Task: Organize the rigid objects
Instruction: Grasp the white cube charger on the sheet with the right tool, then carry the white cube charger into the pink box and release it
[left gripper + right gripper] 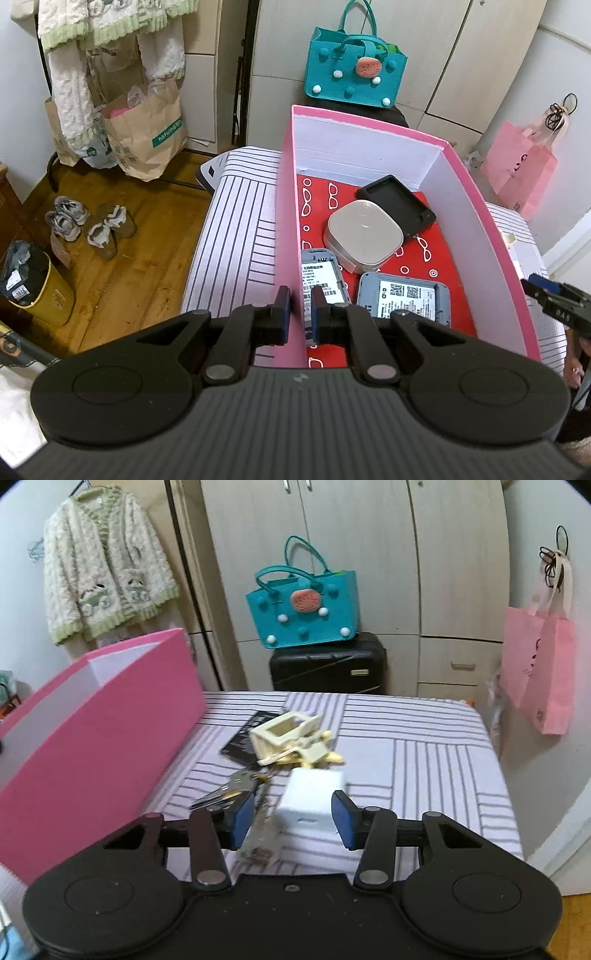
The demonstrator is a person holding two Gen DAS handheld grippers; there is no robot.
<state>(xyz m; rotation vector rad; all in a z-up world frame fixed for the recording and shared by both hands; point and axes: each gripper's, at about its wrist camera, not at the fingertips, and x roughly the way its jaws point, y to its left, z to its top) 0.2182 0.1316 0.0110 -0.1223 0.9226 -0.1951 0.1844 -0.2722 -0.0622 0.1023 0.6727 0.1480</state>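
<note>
My left gripper (300, 314) is shut on the near left wall of the pink box (286, 206), one finger outside and one inside. On the box's red lining lie a beige rounded case (364, 236), a black tray (397, 206) and two grey labelled devices (323, 284) (404, 295). In the right wrist view the pink box (92, 731) stands at the left on the striped bed. My right gripper (291, 819) is open around a white charger cube (314, 797); its left pad stands apart from the cube. Beyond lie keys (229, 790), cream plastic parts (291, 738) and a black card (243, 734).
A teal bag (306, 605) sits on a black suitcase (328, 664) against the wardrobe past the bed's far edge. A pink bag (543, 664) hangs at the right. Shoes (88, 225) and paper bags (147, 136) are on the wooden floor left of the bed.
</note>
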